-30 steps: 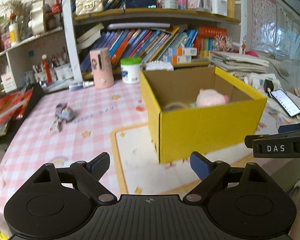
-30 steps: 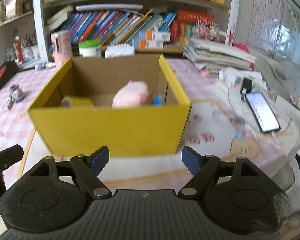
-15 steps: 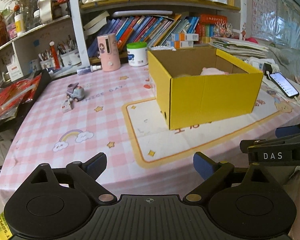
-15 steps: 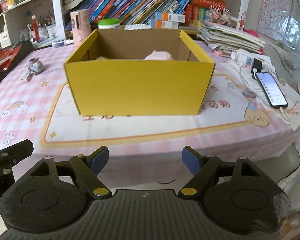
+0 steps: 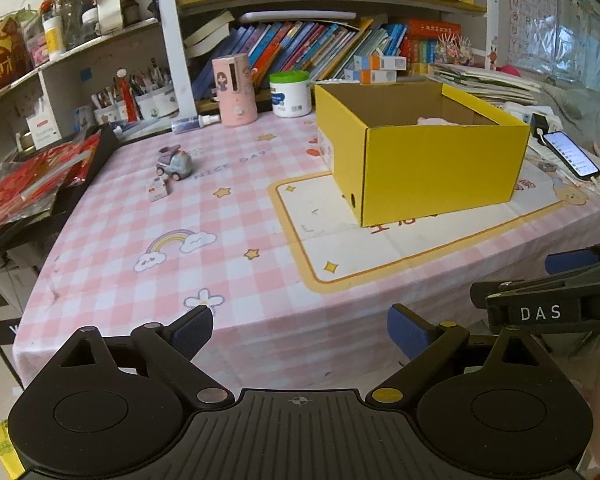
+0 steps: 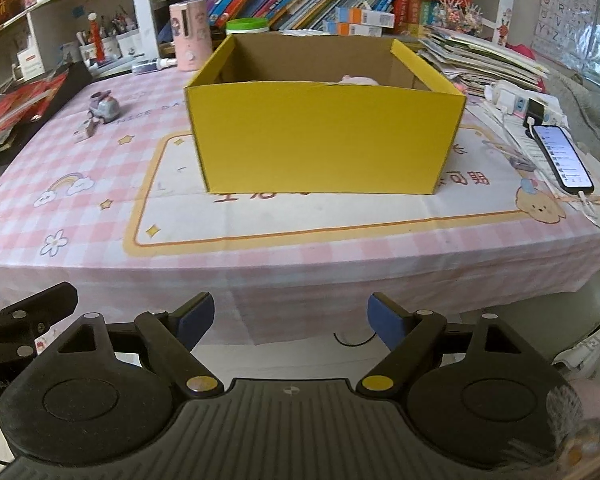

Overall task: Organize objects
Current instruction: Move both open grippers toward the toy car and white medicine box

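Note:
A yellow cardboard box (image 5: pixel 440 172) (image 6: pixel 324 136) stands open on the pink checked tablecloth (image 5: pixel 172 272). Only the top of a pink plush toy (image 5: pixel 436 121) (image 6: pixel 360 79) shows over its rim. A small grey toy car (image 5: pixel 176 164) (image 6: pixel 105 107) and a little white box (image 5: pixel 157 190) lie on the cloth to the box's left. My left gripper (image 5: pixel 300 320) is open and empty, hanging before the table's front edge. My right gripper (image 6: pixel 290 310) is also off the table front with nothing in it, its jaws opening. One of its fingers (image 5: pixel 572 260) shows in the left wrist view.
A phone (image 5: pixel 572 155) (image 6: pixel 562 158) on a cable lies right of the box by stacked papers. A pink cup (image 5: pixel 235 90) and a green-lidded jar (image 5: pixel 291 94) stand behind, under crowded bookshelves. A black tray with red packets (image 5: pixel 28 188) sits at the left.
Both grippers have drawn back from the yellow box to beyond the table's front edge. The box looks smaller and its inside is mostly hidden. The left jaws stand slightly wider.

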`<state>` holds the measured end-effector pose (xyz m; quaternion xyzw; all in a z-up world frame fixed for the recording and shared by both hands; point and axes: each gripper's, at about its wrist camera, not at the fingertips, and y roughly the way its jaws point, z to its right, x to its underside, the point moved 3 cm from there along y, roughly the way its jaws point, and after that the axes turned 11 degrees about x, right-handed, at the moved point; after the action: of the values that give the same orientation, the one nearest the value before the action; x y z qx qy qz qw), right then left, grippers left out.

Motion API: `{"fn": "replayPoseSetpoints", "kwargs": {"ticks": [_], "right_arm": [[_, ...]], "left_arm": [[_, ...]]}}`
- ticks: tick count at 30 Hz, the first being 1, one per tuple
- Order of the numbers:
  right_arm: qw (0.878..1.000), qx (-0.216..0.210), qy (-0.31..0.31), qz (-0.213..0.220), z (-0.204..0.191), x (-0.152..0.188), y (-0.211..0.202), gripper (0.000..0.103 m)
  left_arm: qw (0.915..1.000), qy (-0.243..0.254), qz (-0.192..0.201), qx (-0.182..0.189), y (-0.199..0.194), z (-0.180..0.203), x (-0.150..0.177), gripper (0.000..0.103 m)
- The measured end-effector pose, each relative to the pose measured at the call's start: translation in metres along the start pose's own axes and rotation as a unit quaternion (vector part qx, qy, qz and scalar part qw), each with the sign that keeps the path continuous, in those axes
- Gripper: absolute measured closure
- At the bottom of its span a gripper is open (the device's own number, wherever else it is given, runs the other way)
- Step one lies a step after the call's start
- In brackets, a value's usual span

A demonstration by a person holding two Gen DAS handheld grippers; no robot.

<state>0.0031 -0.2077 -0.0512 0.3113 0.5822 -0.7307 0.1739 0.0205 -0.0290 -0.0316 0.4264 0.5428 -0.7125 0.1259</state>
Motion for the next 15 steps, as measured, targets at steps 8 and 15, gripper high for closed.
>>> {"fn": "replayPoseSetpoints", "kwargs": {"ticks": [8,15], "right_arm": [[1.0,-0.013,-0.014,0.004,-0.02,0.001,-0.006,0.02],[0.999,-0.025,-0.033,0.012,-0.042,0.0,-0.012,0.019]], "left_arm": [[0.9999,-0.01,0.003,-0.009,-0.011,-0.015,0.008,0.007],[0.9994,-0.024,0.01,-0.022,-0.022,-0.033,0.013,0.007]]}}
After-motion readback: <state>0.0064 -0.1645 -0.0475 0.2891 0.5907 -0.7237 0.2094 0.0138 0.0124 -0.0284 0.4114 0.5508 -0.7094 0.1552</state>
